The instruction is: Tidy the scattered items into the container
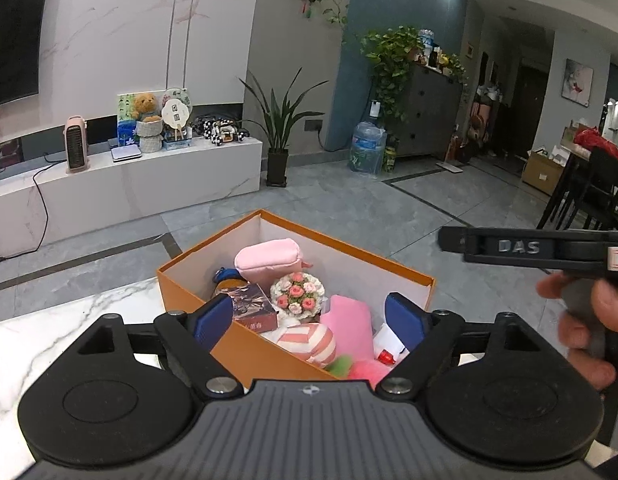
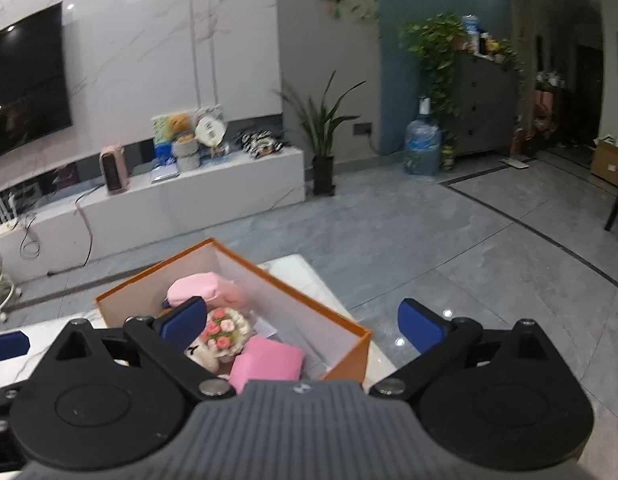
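Note:
An orange box (image 1: 245, 344) with white inner walls stands on a white marble table (image 1: 49, 336). Inside lie a pink pouch (image 1: 269, 258), a crocheted flower bouquet (image 1: 297, 294), a dark card box (image 1: 251, 306), a pink cloth (image 1: 347, 322), a striped pink plush (image 1: 309, 342) and small red and green bits. My left gripper (image 1: 309, 320) hovers open above the box, nothing between its blue pads. My right gripper (image 2: 301, 326) is also open and empty, above the box's (image 2: 349, 356) right part; the bouquet (image 2: 225, 330) and pink cloth (image 2: 269, 362) show there. A hand (image 1: 585, 320) holds the right tool.
The table ends just past the box; grey tiled floor (image 2: 429, 248) lies beyond. A white TV bench (image 1: 149, 176) with a heater and toys runs along the far wall. A potted plant (image 1: 279, 136), a water jug (image 1: 367, 148) and dark chairs (image 1: 589, 196) stand farther off.

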Demonstrator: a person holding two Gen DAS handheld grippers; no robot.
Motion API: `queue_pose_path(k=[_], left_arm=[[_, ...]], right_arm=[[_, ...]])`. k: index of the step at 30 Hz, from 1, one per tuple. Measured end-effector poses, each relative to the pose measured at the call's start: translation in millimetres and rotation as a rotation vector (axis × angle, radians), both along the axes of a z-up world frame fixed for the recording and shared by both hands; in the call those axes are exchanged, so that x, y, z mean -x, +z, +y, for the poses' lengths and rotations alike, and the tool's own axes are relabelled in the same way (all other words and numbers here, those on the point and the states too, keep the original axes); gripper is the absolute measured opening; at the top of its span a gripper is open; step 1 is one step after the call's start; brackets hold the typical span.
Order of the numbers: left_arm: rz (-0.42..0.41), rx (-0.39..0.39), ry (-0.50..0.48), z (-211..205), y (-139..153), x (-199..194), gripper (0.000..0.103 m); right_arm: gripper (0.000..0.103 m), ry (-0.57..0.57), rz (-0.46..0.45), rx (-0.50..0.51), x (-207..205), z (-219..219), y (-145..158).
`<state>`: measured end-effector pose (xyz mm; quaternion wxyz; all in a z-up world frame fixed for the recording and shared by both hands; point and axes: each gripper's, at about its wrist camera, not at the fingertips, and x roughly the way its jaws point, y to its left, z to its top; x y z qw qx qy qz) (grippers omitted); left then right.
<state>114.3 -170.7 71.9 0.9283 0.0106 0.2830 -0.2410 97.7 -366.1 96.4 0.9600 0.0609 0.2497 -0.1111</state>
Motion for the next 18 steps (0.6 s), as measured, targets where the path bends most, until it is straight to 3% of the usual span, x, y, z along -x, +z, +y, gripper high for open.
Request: queue_pose_path(k=[6,18], left_arm=[[0.074,0.024,0.056,8.2,-13.6,-4.9,0.102],[0.115,-0.051,0.13,14.1,-21.4,-0.8,0.103]], right_arm=[[0.102,-0.066,0.062,-0.009,9.0,-0.5,-19.0],[0.102,-0.106,0.096,-0.01,19.4,17.3,-30.2]])
